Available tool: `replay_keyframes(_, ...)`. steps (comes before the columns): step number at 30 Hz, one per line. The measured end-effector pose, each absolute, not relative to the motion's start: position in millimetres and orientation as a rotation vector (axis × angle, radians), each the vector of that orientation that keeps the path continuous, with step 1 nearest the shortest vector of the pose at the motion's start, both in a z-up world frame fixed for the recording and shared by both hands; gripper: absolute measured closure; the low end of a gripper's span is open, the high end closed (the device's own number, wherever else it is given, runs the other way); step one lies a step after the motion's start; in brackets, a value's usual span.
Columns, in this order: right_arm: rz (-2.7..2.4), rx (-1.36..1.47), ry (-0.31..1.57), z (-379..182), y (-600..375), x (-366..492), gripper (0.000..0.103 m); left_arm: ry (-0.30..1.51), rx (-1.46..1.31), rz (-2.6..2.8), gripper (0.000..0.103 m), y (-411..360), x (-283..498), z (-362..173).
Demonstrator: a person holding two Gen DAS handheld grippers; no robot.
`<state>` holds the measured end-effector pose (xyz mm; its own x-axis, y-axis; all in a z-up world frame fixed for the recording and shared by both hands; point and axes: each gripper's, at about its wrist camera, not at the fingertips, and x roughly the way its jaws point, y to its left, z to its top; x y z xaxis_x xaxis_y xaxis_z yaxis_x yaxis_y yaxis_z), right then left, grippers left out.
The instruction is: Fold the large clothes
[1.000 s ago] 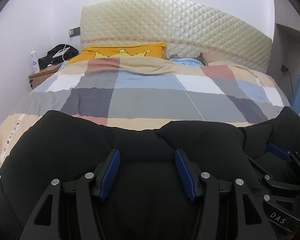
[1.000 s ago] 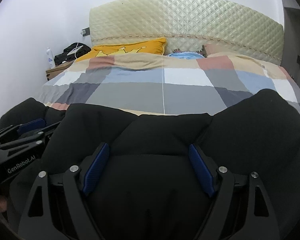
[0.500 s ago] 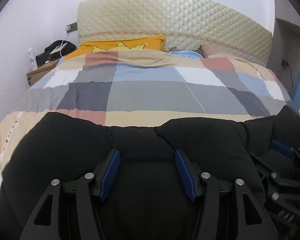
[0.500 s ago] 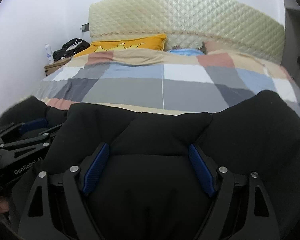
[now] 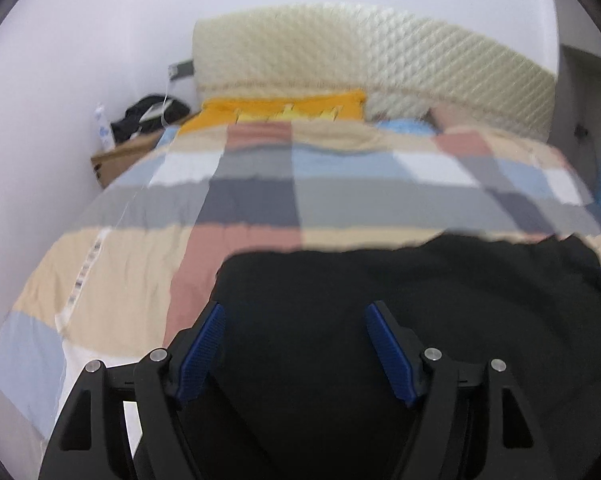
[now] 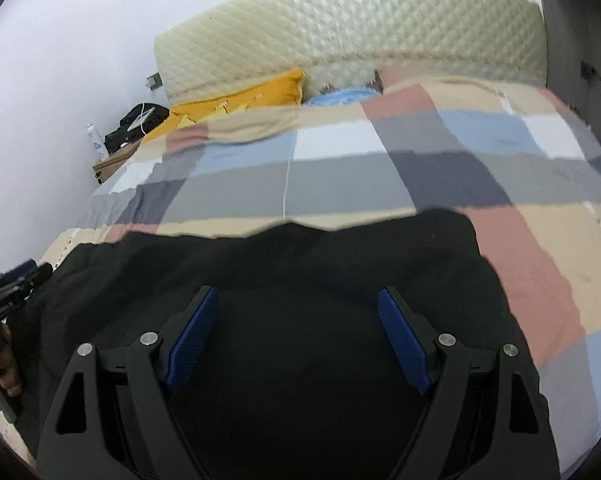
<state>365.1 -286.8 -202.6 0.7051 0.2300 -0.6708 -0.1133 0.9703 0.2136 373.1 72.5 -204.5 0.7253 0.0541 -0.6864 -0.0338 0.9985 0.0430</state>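
A large black garment (image 5: 440, 292) lies spread flat on the near end of the bed, also seen in the right wrist view (image 6: 300, 256). My left gripper (image 5: 295, 308) hovers over the garment's left part; its jaws are opening and the blue pads (image 5: 204, 344) press on nothing. My right gripper (image 6: 296, 292) stands wide open over the garment's right part, with cloth below it but not pinched. The left gripper (image 6: 8, 292) and the hand (image 6: 4, 368) holding it show at the left edge of the right wrist view.
A checkered quilt (image 5: 340, 200) covers the bed. Behind it stand a quilted cream headboard (image 5: 380, 52), a yellow pillow (image 5: 284, 108) and a blue pillow (image 6: 336, 98). A nightstand (image 5: 120, 160) at the left wall carries a bottle (image 5: 102, 128) and a black bag (image 5: 148, 114).
Both grippers have drawn back toward the foot of the bed. The left jaws have widened and let go of the bunched fold. The garment now lies flatter, with more quilt showing.
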Motion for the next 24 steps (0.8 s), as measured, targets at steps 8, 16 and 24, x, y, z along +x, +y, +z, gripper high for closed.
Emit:
replay_keyframes(8, 0.209, 0.080, 0.751, -223.9, -278.5, 362.4, 0.019, 0.728, -0.043, 0.021, 0.030, 79.3, 370.1, -230.3)
replay_keyframes(16, 0.168, 0.032, 0.728, -238.7, -264.3, 367.1, 0.017, 0.722, -0.059, 0.014, 0.029, 79.8, 371.7, -237.7)
replay_keyframes(24, 0.153, 0.044, 0.762, -217.0, -267.8, 360.3, 0.017, 0.724, 0.000, 0.037, 0.030, 75.1, 354.8, -208.8)
